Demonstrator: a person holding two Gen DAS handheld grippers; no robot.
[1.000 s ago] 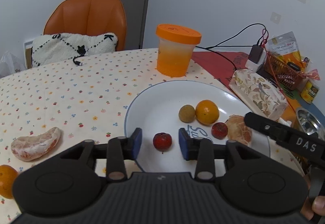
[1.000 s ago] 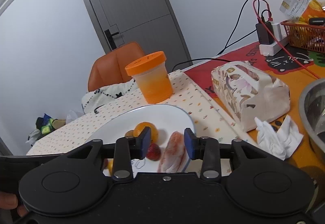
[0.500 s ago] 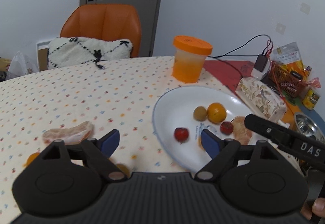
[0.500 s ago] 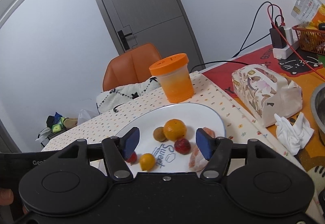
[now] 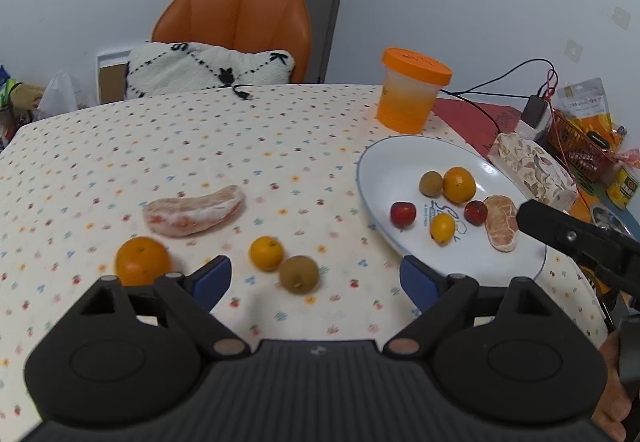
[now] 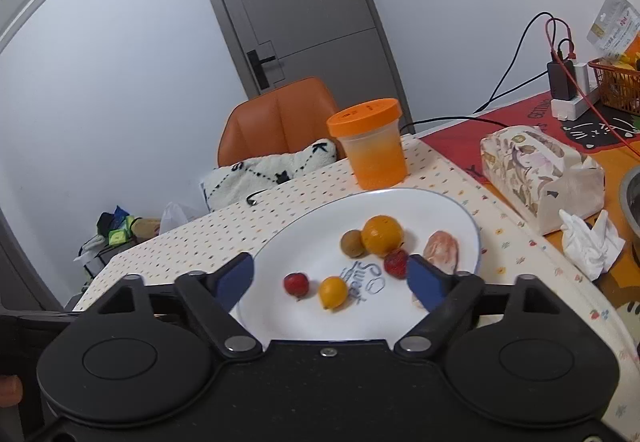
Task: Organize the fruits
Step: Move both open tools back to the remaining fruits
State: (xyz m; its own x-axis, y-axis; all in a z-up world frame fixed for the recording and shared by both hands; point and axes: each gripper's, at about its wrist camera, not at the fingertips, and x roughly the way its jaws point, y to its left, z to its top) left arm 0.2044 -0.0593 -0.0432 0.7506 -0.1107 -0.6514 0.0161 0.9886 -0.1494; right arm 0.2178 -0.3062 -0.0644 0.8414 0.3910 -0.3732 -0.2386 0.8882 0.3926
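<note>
A white plate (image 5: 380,161) (image 6: 304,226) carries a brown fruit (image 6: 352,243), an orange (image 6: 382,235), two red fruits (image 6: 296,283) (image 6: 396,262), a small yellow fruit (image 6: 333,292) and a peeled pomelo piece (image 6: 441,251). On the tablecloth left of the plate lie another pomelo piece (image 5: 194,210), an orange (image 5: 143,261), a small orange (image 5: 266,252) and a brown fruit (image 5: 299,275). My left gripper (image 5: 315,279) hovers over these loose fruits, its jaws opening and pressing on nothing. My right gripper (image 6: 331,282) faces the plate, jaws also opening, nothing gripped.
An orange-lidded container (image 5: 412,97) stands behind the plate. A floral tissue box (image 6: 540,181), crumpled tissue (image 6: 588,242), cables and an orange basket (image 6: 616,85) crowd the right side. An orange chair (image 5: 236,25) with a cushion stands at the far edge.
Both grippers' jaws have spread wide and drawn back from the plate. The red fruit and the pomelo piece that were between them stay on the plate. The left view has swung left.
</note>
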